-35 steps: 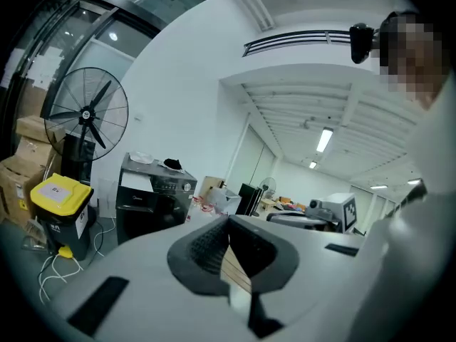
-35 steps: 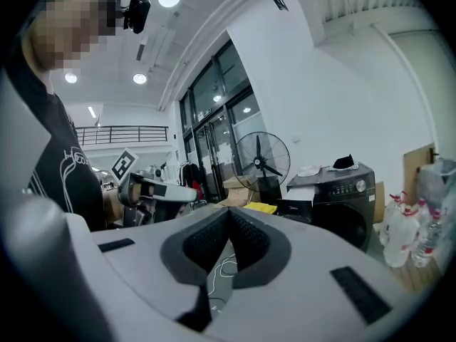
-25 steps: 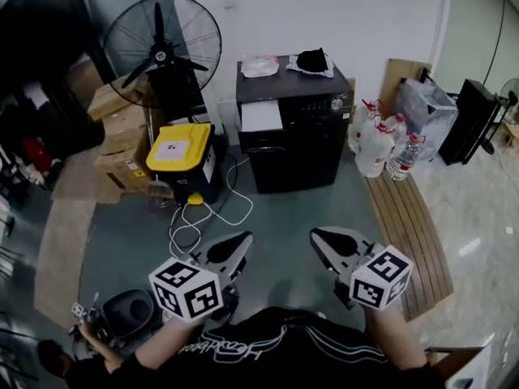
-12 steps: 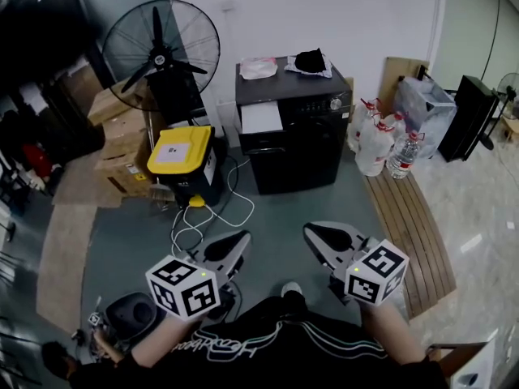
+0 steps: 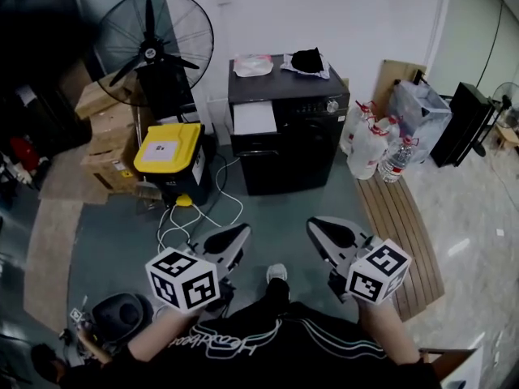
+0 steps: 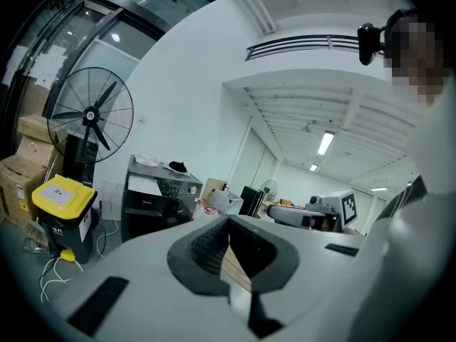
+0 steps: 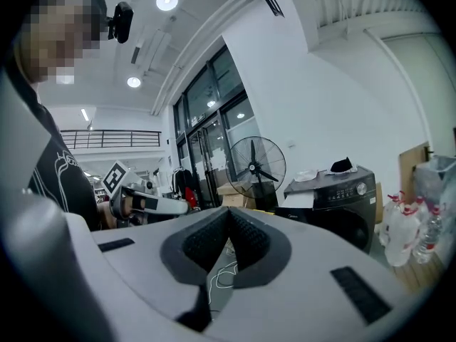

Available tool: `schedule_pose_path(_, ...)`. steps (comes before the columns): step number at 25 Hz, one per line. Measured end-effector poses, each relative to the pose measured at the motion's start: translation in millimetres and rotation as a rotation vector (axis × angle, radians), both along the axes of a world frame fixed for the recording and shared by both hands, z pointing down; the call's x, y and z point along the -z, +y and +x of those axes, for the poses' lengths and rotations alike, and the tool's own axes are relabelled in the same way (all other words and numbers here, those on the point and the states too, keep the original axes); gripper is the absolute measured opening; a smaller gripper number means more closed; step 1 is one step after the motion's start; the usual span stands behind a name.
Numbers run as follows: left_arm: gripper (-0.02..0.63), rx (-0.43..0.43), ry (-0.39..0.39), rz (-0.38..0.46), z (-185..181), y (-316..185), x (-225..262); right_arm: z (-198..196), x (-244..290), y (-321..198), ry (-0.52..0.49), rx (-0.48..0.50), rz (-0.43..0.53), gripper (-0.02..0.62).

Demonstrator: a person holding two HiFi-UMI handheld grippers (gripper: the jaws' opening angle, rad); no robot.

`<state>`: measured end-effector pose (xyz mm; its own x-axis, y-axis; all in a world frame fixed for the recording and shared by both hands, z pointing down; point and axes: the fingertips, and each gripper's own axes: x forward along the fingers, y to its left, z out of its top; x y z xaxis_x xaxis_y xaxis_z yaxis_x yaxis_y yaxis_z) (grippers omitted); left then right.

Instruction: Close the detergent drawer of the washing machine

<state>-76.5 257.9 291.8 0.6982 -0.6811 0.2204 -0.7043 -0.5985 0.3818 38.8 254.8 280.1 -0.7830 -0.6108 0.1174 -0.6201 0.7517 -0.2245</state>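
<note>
So the washing machine (image 5: pixel 288 148) sits at the far wall, well away from the person, with its detergent drawer (image 5: pixel 254 118) sticking out at the top left of the front, white insides showing. Both the left claw (image 5: pixel 229 239) and right claw (image 5: pixel 320 229) are clenched on nothing, held low over the floor. Looks like the approach stage to me: next they'd need to get close and push the drawer's front straight in.

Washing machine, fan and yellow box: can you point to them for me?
Washing machine (image 5: pixel 292 156), head view, on its dark front.
Fan (image 5: pixel 150 53), head view, on the hub of its blades.
Yellow box (image 5: pixel 185 143), head view, on its yellow lid.
</note>
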Motion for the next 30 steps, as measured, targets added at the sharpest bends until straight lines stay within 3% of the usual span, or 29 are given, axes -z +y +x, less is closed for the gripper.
schedule_pose_path(9, 0.025, -0.014, 0.021, -0.038, 7.9, -113.1, -15.8, 16.3, -7.5, -112.3, -0.009, -0.047, -0.043, 0.026)
schedule_pose_path(21, 0.025, 0.02, 0.011, -0.166, 16.1, -307.0, -70.9, 32.4, -61.8, -294.6, -0.014, -0.082, -0.209, 0.026)
schedule_pose_path(30, 0.025, 0.051, -0.02, -0.213, 7.4, -398.7, -122.0, 36.7, -98.9, -384.5, 0.031, -0.107, -0.286, 0.026)
